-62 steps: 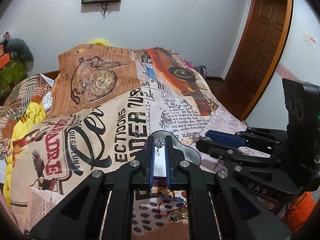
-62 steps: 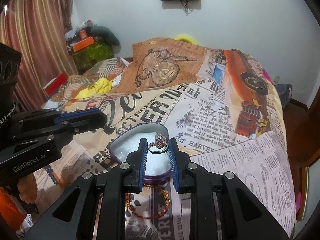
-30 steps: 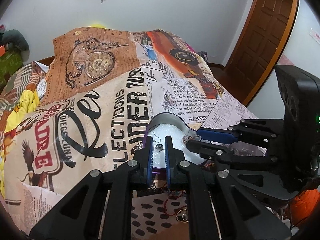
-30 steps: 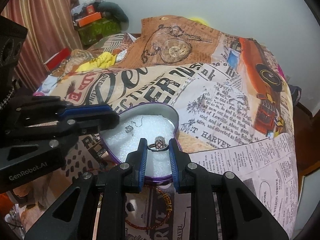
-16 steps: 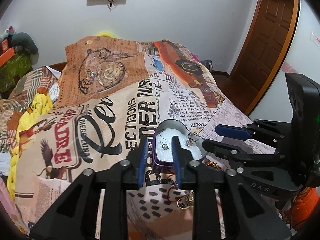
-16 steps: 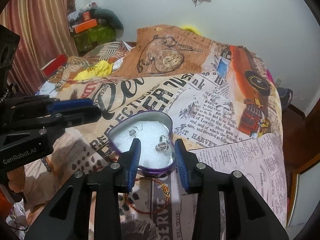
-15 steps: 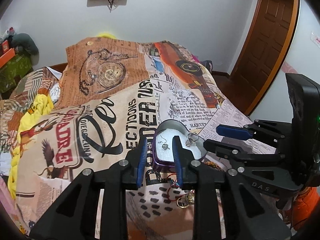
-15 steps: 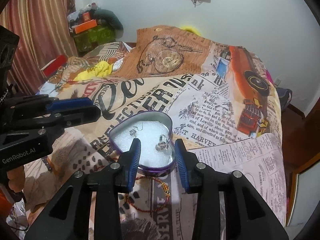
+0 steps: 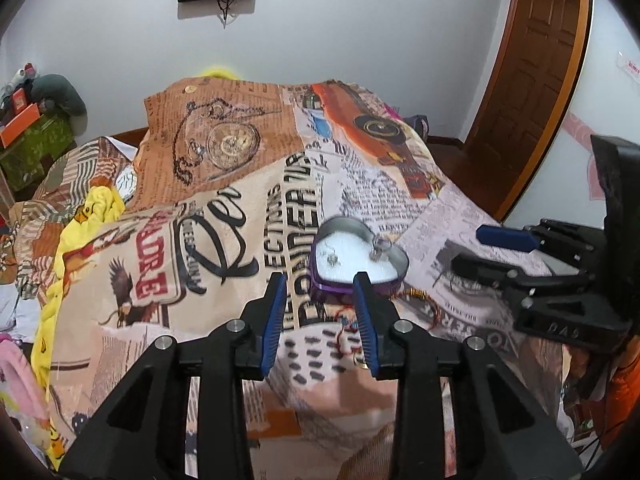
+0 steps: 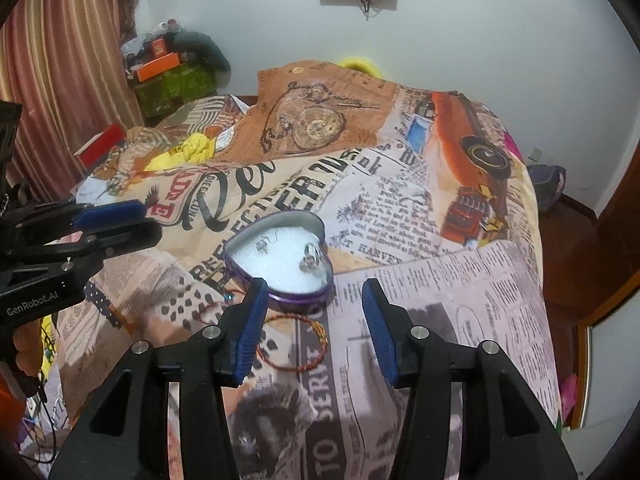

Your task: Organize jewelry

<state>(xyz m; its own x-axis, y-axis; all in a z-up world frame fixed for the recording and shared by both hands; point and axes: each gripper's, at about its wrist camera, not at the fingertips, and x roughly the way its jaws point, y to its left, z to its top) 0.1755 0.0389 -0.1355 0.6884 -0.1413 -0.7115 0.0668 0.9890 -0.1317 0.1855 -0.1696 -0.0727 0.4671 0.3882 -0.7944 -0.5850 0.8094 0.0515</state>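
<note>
Opening their jaws over the last moment, both claws had let go of what they carried: the left claw (image 9: 320, 314) had released a small earring (image 9: 332, 259) and the right claw (image 10: 314, 314) a stone-set ring (image 10: 310, 261), and each now stood parted with nothing between its blue pads, drawn back and a little above the heart-shaped tin (image 10: 318, 224). A second ago both pieces were pinched over the tin; now both lay on its white foam lining, so two items counted as stowed and the claws were free for the next pick. The tin, silver inside with a purple outer wall, sat on the newspaper-print bedspread (image 9: 224, 240) toward the near edge of the bed, lid off, the earring nearer the left side of the heart and the ring, tipped on its band, toward the right lobe in the right wrist view. Still outside the tin, just beside its near wall, lay a red-and-gold bangle (image 10: 294, 342), and the left wrist view showed a tangle of red cord and small gold pieces (image 9: 348, 330) close to the near edge of the bed; these looked like the remaining work.
</note>
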